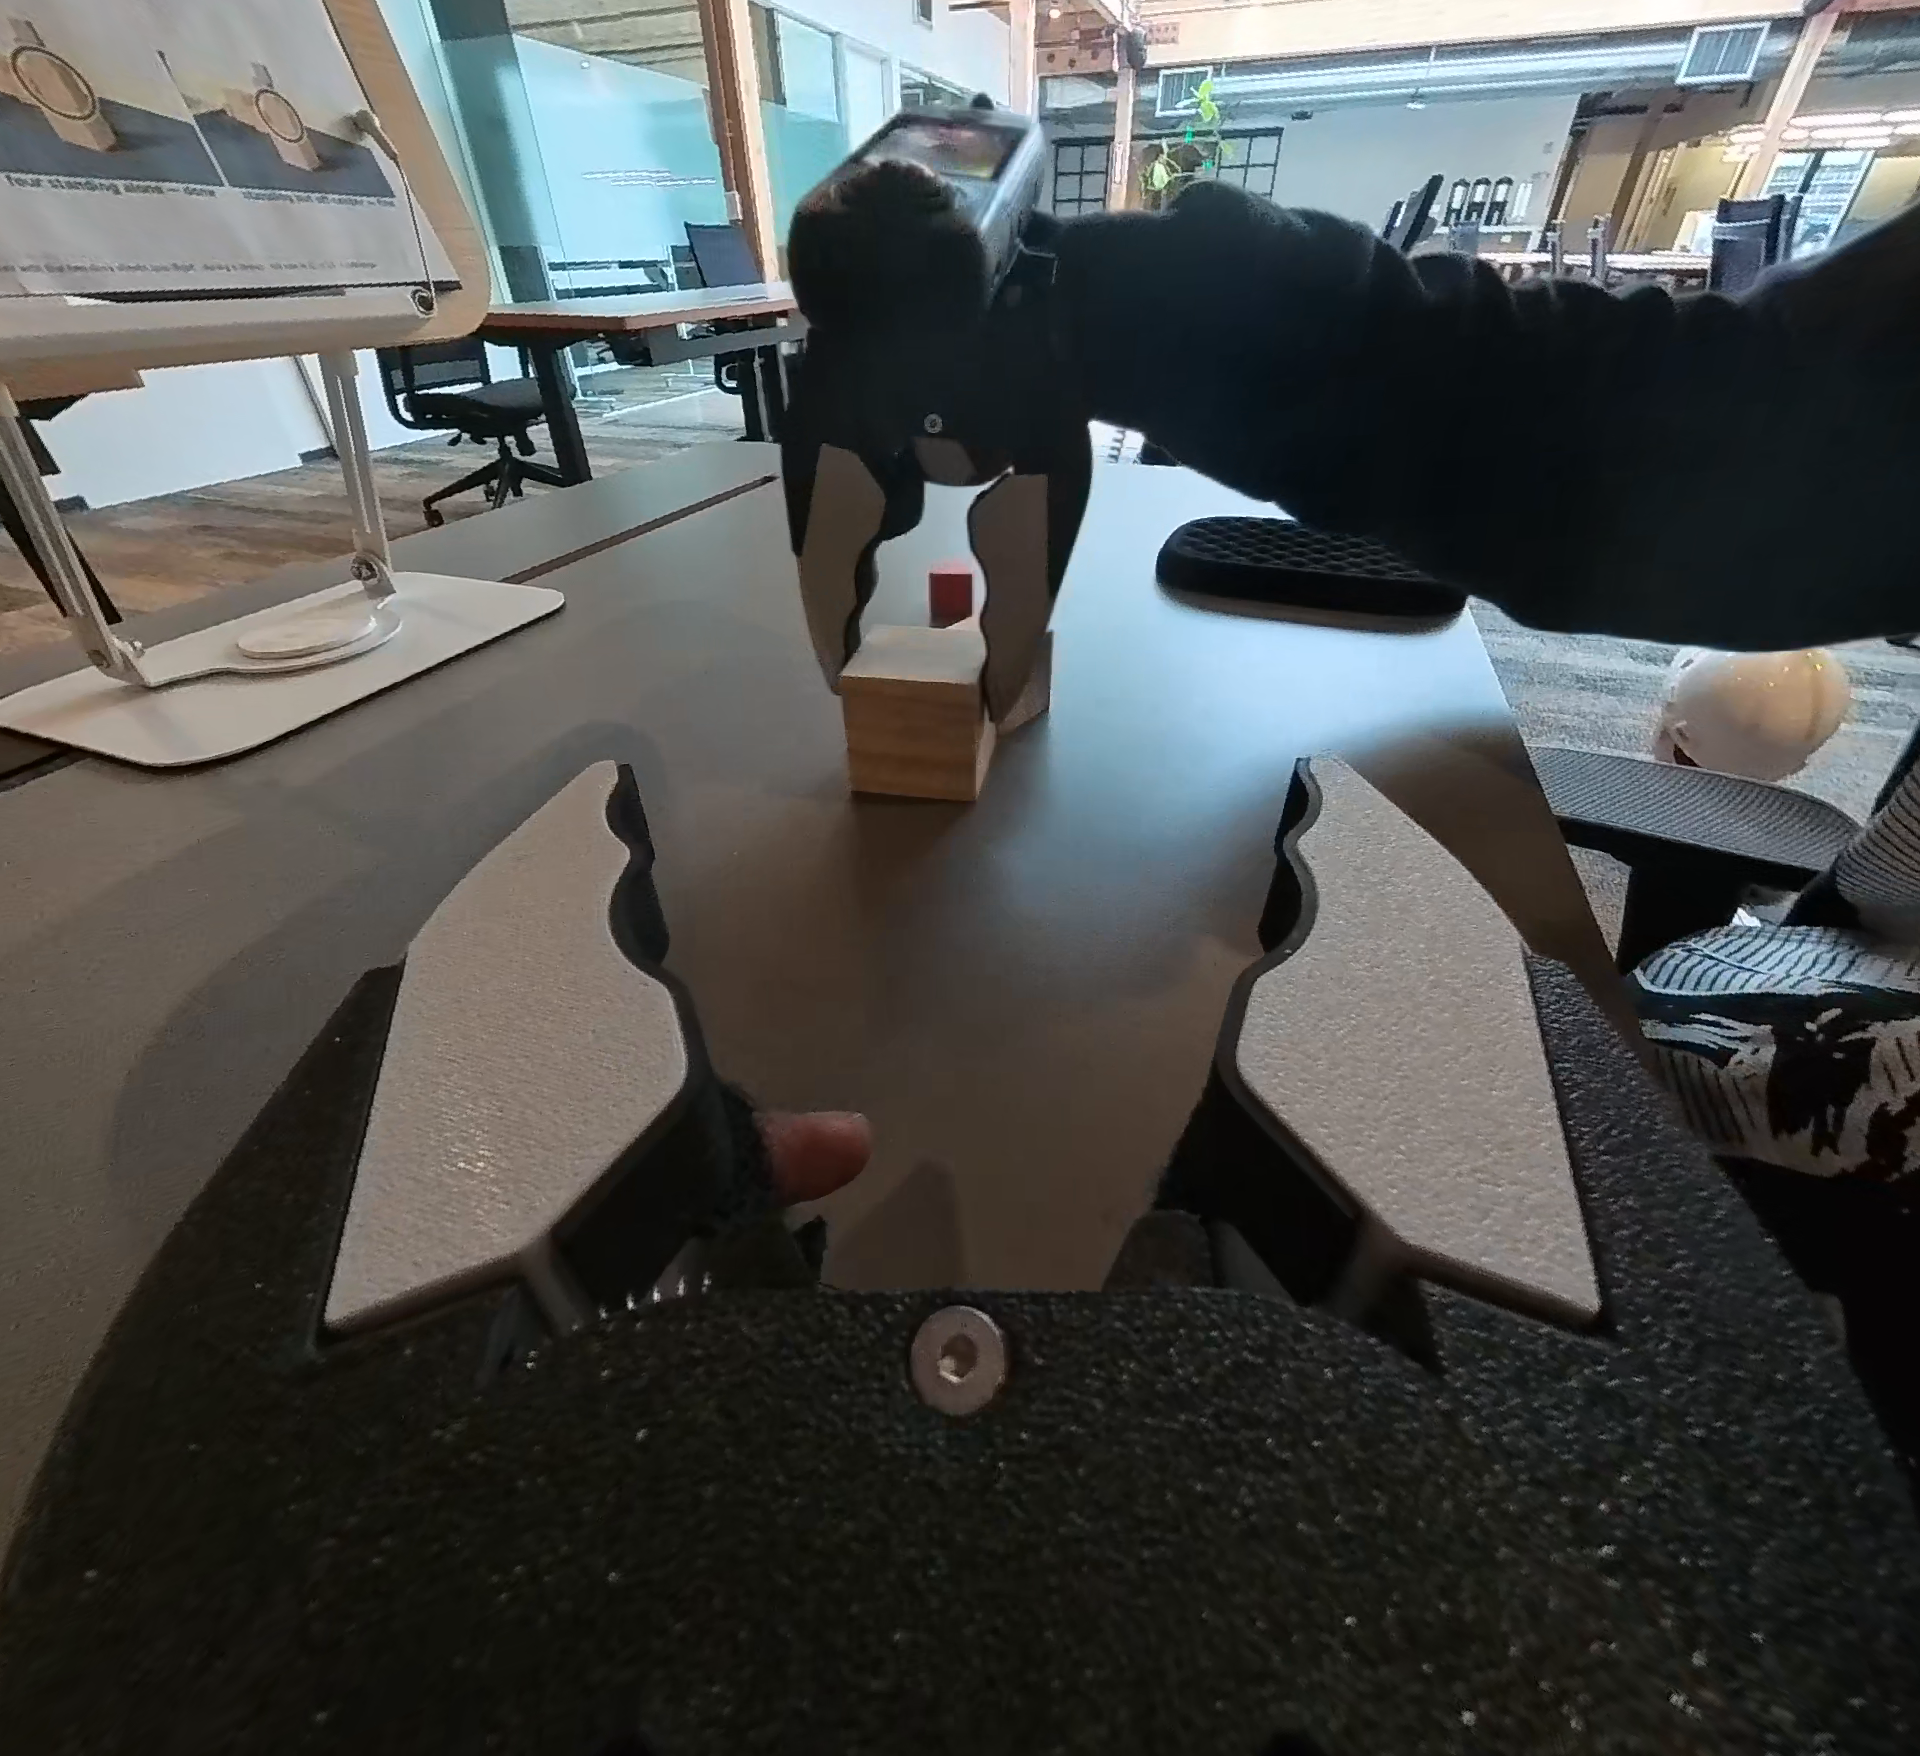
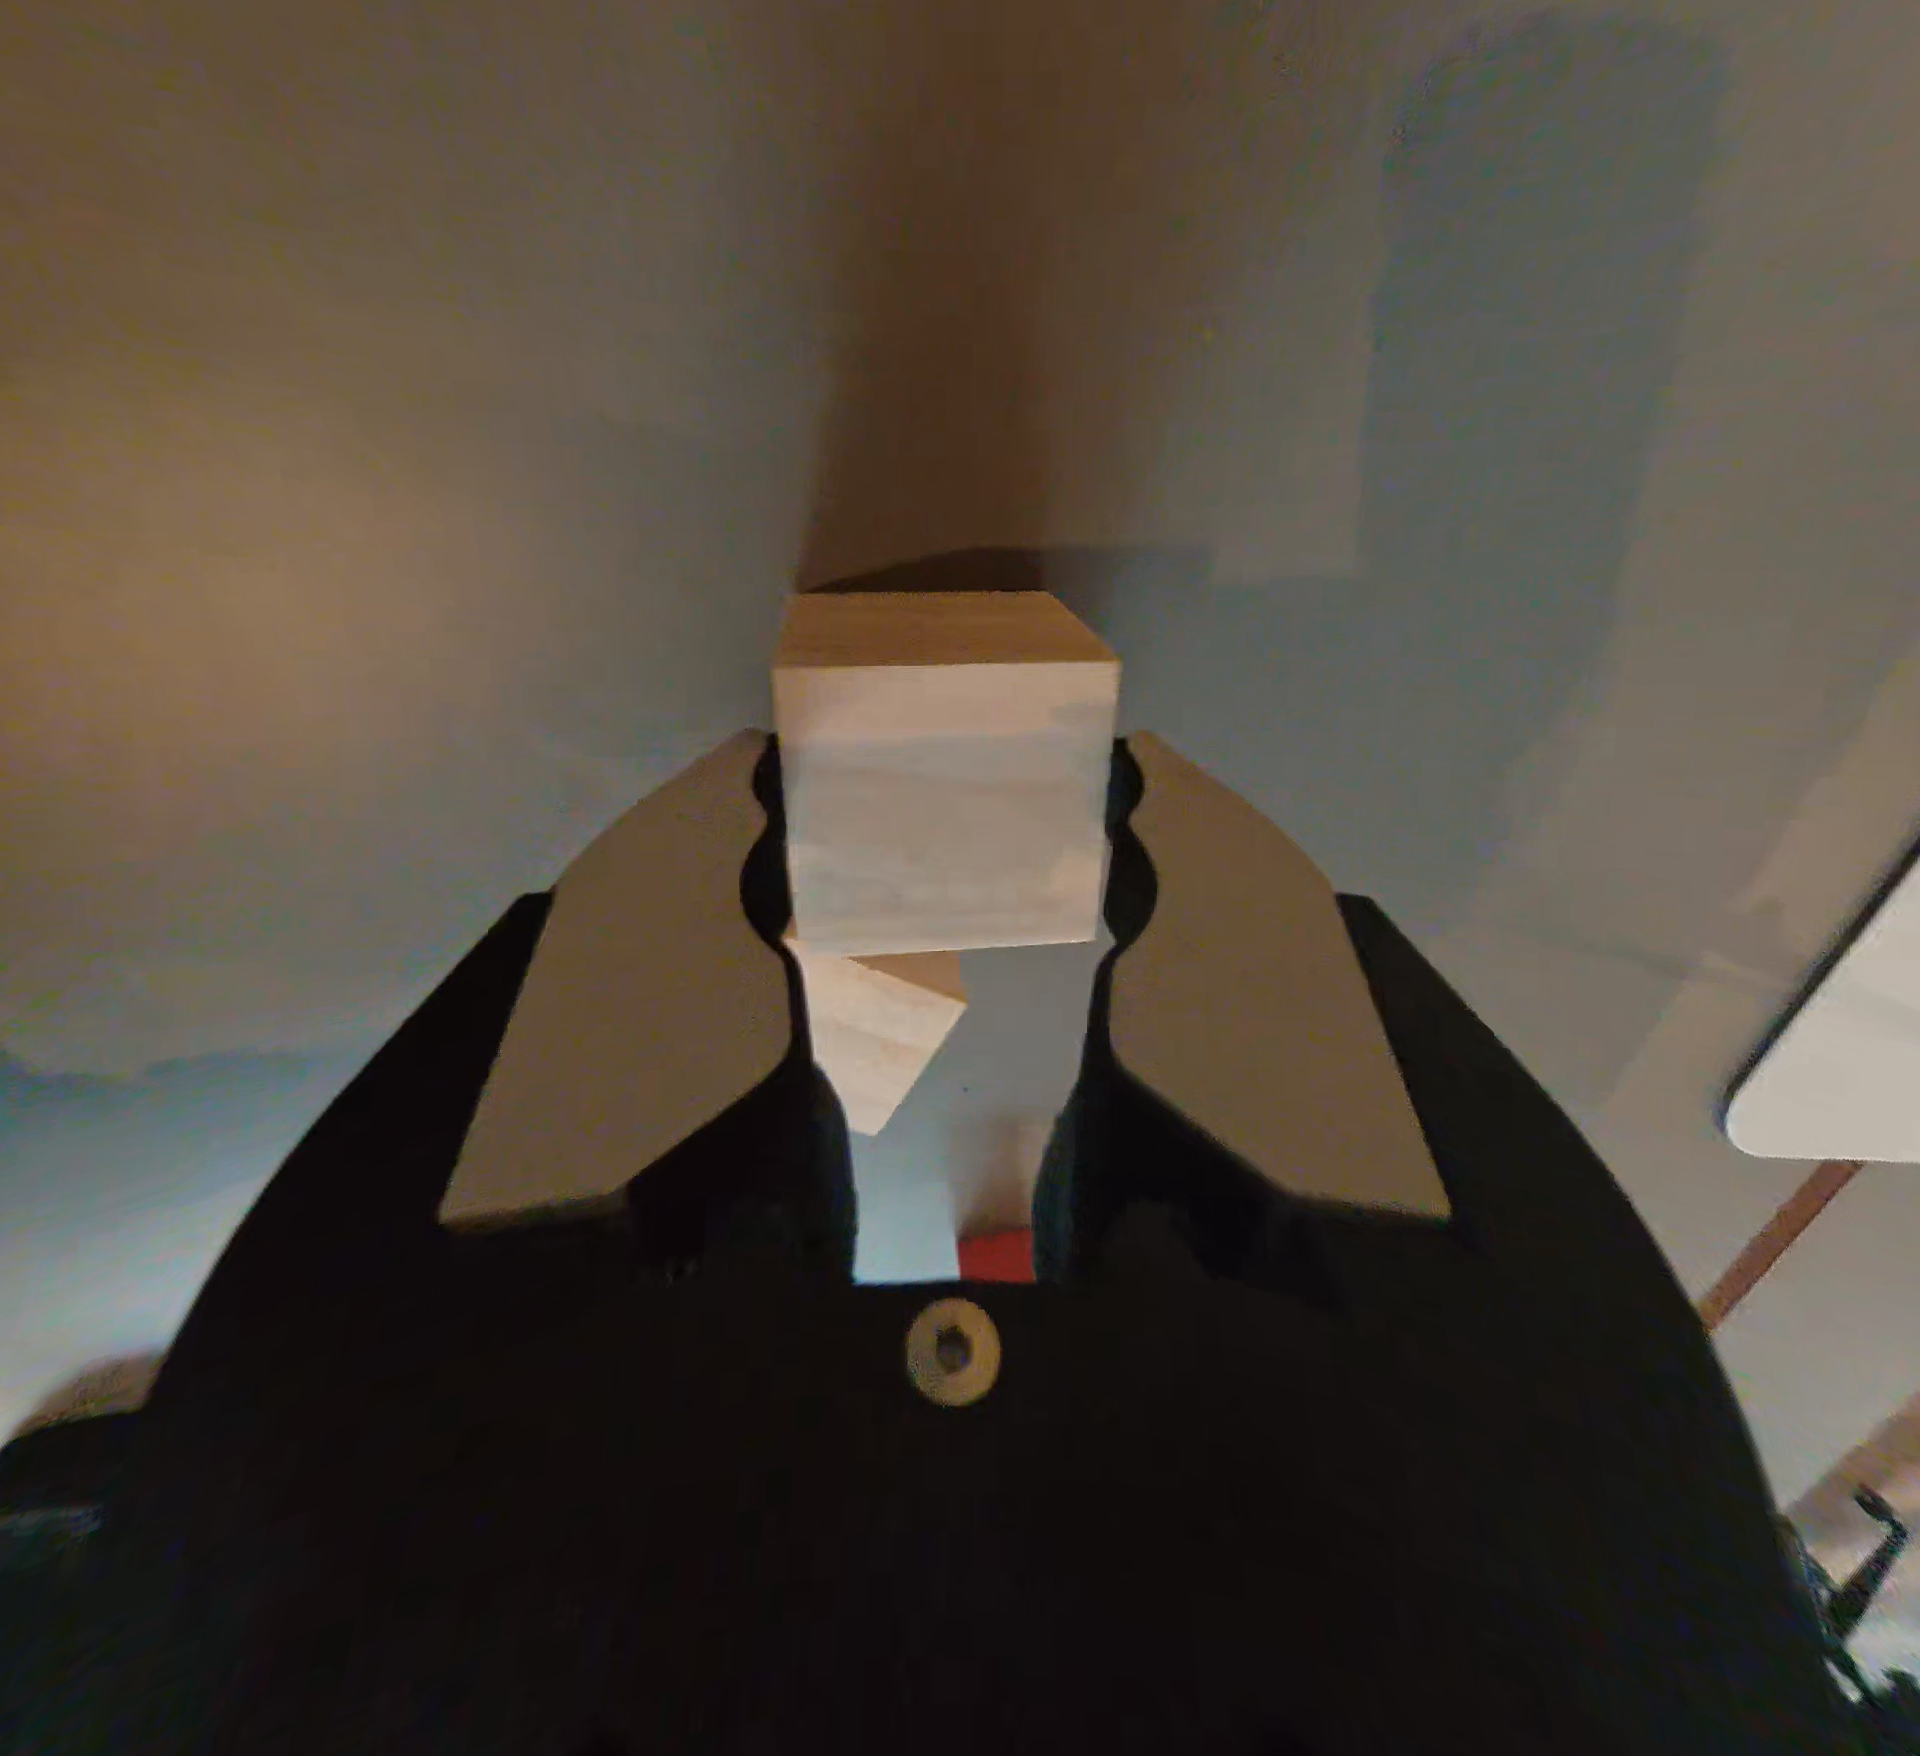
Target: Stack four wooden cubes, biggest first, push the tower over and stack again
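Left wrist view faces the large cube (image 1: 914,719) low; right's looks down, close.

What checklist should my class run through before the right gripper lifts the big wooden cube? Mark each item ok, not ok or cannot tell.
1. Right gripper straddles the big cube, a finger on each side: ok.
2. Fingers actually pressing the big cube's sides: cannot tell; in the right wrist view they sit flush against it, but contact is unclear.
3. Big cube flat on the dark table: ok.
4. Smaller wooden cube clear of the closing fingers: not ok; it lies close behind the big cube, next to one finger.
5. Left gripper open and clear of the work: ok.
6. Red block out of the way: ok, farther back.
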{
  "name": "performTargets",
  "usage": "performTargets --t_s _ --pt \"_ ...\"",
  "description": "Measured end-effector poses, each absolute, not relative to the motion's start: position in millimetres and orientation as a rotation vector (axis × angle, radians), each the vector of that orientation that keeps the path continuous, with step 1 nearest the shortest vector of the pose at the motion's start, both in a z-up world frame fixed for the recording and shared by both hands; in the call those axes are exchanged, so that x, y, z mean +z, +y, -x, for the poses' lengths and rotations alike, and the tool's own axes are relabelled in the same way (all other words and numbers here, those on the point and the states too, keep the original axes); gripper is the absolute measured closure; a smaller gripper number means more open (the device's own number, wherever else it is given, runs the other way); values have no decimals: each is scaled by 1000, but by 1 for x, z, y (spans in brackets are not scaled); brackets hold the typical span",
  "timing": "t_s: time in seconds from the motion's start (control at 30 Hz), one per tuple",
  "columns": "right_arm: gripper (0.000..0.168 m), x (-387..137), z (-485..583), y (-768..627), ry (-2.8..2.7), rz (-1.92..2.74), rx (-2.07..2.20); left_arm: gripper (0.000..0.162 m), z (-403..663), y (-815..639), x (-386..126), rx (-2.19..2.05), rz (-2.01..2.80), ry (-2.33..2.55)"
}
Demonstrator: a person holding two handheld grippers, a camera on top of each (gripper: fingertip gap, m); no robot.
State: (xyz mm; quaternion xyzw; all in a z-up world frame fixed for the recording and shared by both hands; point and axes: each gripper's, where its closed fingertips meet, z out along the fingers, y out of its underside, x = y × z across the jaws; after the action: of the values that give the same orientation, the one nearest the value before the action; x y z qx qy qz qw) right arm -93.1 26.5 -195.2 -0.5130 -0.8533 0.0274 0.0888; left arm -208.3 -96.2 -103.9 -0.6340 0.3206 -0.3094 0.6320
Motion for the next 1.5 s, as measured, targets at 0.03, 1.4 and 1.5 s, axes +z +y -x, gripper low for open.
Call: performTargets --t_s 0.03,1.4,1.5 --pt "110 -194 91 24 -2546 1542 73 49 208 -96 -104 -708 1450 734" --pt "103 -167 29 46 -2039 2113 104 50 207 -98 -106 -706 1458 754" --pt "103 -183 26 42 -2074 2134 98 50 207 -98 -106 -706 1460 756"
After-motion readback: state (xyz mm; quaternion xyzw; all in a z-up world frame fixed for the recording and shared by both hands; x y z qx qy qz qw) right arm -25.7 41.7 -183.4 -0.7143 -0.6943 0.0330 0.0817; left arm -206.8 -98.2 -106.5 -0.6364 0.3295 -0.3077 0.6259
